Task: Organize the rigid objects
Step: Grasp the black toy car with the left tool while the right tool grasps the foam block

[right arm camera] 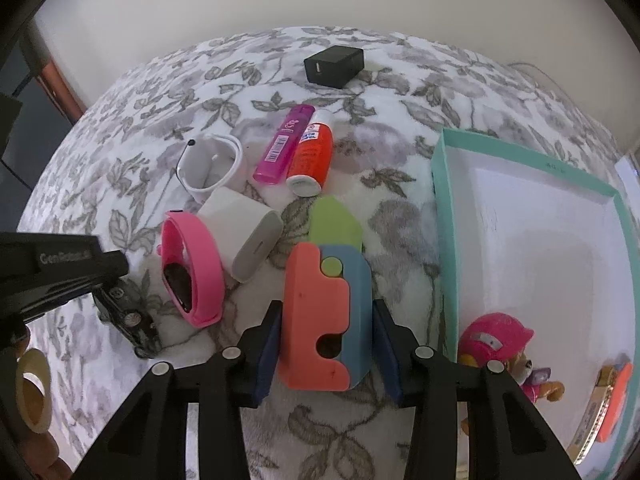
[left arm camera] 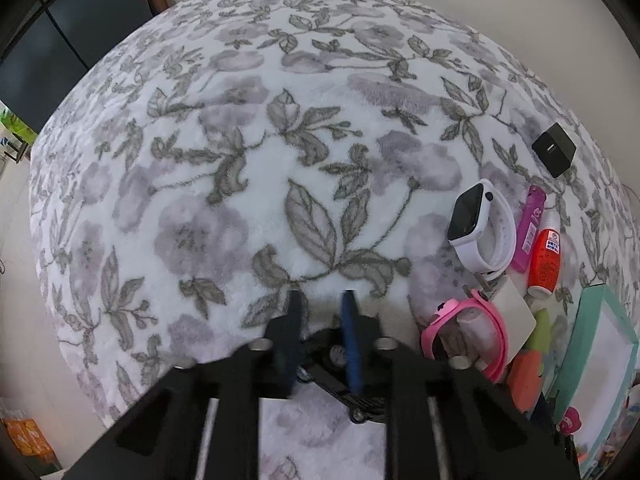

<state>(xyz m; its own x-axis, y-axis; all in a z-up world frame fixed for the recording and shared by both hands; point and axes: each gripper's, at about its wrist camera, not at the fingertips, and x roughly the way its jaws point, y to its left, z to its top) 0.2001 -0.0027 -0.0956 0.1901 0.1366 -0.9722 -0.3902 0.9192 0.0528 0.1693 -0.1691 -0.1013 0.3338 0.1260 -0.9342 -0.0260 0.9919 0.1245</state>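
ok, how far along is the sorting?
Early. Done: pink-capped figure sits in the teal box. In hand: right gripper straddles the coral-blue toy; left gripper shut over the black car. Left: white watch, pink band, white charger, black charger, purple tube, orange bottle.

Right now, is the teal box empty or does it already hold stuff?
Not empty. The teal box holds a pink-capped toy figure and an orange-and-yellow item at its near end; the rest of its white floor is bare.

A home: bed under floral fleece blanket [left arm camera: 280,140], toys, chargers.
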